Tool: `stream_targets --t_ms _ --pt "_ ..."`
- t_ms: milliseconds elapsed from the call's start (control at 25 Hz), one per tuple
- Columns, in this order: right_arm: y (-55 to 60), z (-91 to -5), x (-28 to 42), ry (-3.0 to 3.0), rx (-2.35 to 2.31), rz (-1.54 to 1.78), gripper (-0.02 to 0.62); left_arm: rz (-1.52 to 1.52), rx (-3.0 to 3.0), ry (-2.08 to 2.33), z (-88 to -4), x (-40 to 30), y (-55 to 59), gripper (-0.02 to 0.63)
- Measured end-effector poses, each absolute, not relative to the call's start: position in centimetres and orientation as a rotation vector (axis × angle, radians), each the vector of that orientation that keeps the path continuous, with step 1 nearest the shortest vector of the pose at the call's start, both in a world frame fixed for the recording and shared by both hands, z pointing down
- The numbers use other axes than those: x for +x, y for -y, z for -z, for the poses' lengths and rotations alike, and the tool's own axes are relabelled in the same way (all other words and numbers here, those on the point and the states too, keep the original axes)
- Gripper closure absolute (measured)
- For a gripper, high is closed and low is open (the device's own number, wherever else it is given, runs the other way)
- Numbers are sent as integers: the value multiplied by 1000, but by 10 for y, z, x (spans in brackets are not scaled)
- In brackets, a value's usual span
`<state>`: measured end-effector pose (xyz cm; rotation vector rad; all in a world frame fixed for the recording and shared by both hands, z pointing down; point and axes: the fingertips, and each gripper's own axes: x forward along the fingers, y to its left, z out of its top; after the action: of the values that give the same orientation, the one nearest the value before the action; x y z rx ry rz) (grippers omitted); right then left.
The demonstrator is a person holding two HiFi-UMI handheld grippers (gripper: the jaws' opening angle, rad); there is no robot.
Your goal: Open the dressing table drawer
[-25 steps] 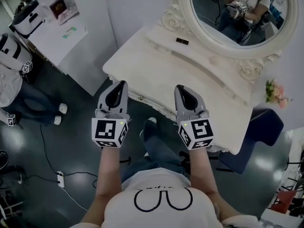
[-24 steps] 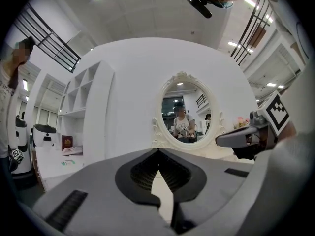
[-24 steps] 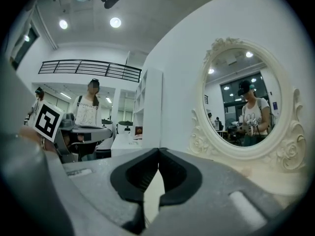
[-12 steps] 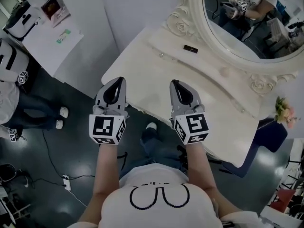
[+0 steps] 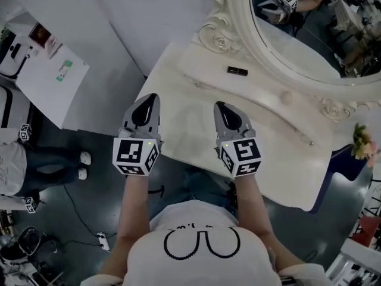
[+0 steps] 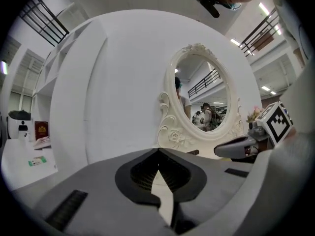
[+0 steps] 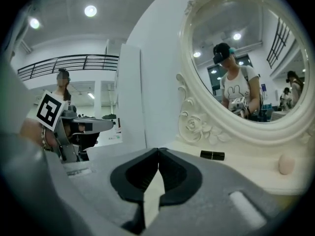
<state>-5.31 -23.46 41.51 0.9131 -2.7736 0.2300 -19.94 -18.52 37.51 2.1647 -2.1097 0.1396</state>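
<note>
The white dressing table (image 5: pixel 190 121) stands below an oval carved mirror (image 5: pixel 297 34). Its drawer front is hidden under the front edge (image 5: pixel 196 161) in the head view. My left gripper (image 5: pixel 150 98) is shut and empty, its tip over the tabletop's front left corner. To its right my right gripper (image 5: pixel 219 105) is also shut and empty, over the front of the top. In the left gripper view the left gripper (image 6: pixel 158 150) points at the mirror (image 6: pixel 202 97), jaws together. The right gripper (image 7: pixel 158 150) shows shut jaws above the tabletop (image 7: pixel 246 173).
A black lipstick (image 5: pixel 237 70) lies near the mirror base, and a pale egg-shaped thing (image 5: pixel 287 97) lies further right. Pink flowers (image 5: pixel 363 143) and a blue chair (image 5: pixel 348 162) are at the right. A white side table (image 5: pixel 41 61) and a seated person (image 5: pixel 15 168) are at the left.
Both grippers have moved forward from in front of the table's edge to over the tabletop, side by side. Both stayed shut.
</note>
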Motion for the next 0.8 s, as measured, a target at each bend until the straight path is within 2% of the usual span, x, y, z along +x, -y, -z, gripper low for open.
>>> stream_targets --t_ms 120,320,400,640,800 --pt "249 -422 -54 2750 948 -278 581 -154 2180 2069 -382 -203 204 607" --pt "263 -428 -59 2724 985 -313 317 -157 2217 2022 -388 -207 225 607" --pt "268 -431 -60 2707 1028 -309 266 -162 2235 1998 -390 -209 231 607" --pt "278 -444 -73 2633 1184 -443 163 -178 2294 1885 -401 -220 246 607" --pt "283 -458 -90 2556 1286 -501 146 -186 2341 1802 -407 -231 257 607"
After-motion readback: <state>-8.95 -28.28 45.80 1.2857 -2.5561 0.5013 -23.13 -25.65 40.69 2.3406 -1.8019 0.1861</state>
